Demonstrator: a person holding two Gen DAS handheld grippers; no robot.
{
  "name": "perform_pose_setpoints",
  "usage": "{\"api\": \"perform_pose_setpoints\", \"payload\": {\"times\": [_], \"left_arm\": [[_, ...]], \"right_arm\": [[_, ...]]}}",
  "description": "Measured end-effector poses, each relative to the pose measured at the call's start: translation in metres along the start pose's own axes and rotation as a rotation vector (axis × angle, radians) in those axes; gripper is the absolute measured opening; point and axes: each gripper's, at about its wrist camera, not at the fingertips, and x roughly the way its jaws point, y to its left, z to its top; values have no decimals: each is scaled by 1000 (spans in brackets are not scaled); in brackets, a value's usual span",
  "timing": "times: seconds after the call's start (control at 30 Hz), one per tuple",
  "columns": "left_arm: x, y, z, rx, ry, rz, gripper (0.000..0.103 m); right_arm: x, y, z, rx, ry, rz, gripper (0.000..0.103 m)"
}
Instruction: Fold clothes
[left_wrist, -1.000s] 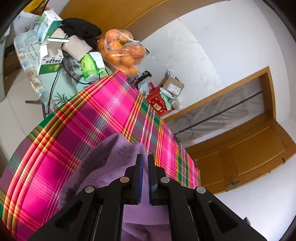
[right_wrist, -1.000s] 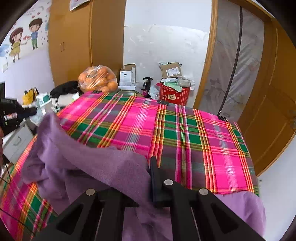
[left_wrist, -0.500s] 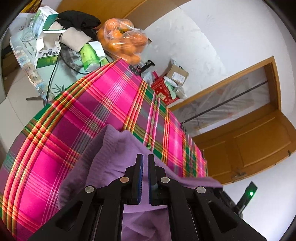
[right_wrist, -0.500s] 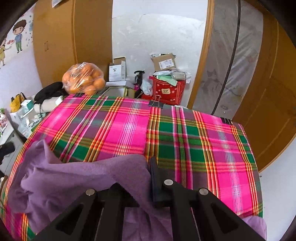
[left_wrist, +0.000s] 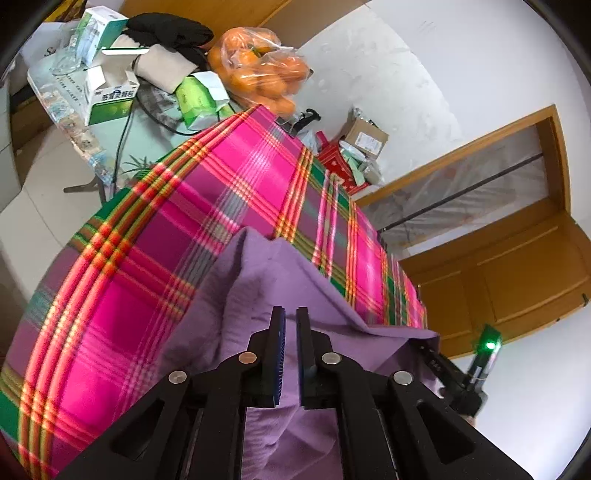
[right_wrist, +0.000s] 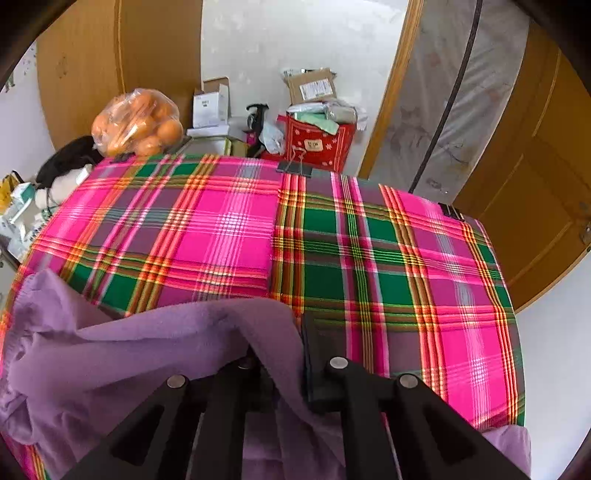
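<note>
A purple garment (left_wrist: 266, 295) lies bunched on the near part of a table with a pink and green plaid cloth (left_wrist: 207, 206). My left gripper (left_wrist: 290, 325) hovers over the garment with its jaws nearly together and a thin gap between the blue pads; nothing shows between them. My right gripper (right_wrist: 291, 343) is shut on an edge of the purple garment (right_wrist: 155, 343), which drapes over its left finger and hides it. The right gripper's body shows at the right of the left wrist view (left_wrist: 476, 369).
A bag of oranges (right_wrist: 138, 123), boxes, a red bag (right_wrist: 317, 142) and clutter stand past the far table edge. A side table with green boxes (left_wrist: 110, 96) is at the left. A binder clip (right_wrist: 293, 166) holds the cloth. Wooden doors stand at the right.
Both grippers have moved forward over the table. The garment has been drawn up and spread more between them. The right gripper's body came into the left wrist view.
</note>
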Motion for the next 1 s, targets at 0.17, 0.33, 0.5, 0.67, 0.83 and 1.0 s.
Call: {"api": "perform_pose_setpoints", "payload": {"times": [0.17, 0.33, 0.5, 0.67, 0.83, 1.0], "left_arm": [[-19, 14, -7, -21, 0, 7, 18], [-40, 27, -20, -24, -1, 8, 27], [-56, 38, -39, -3, 25, 22, 27], [-67, 39, -61, 98, 69, 32, 34], [-73, 45, -80, 165, 99, -11, 52], [-70, 38, -90, 264, 111, -9, 53]], "right_arm": [[-37, -3, -15, -53, -50, -22, 21], [-82, 10, -52, -91, -122, 74, 21], [-102, 58, -113, -220, -106, 271, 21], [-97, 103, -167, -340, -65, 314, 23], [-90, 118, -189, -349, -38, 374, 39], [-88, 130, -196, -371, -49, 366, 46]]}}
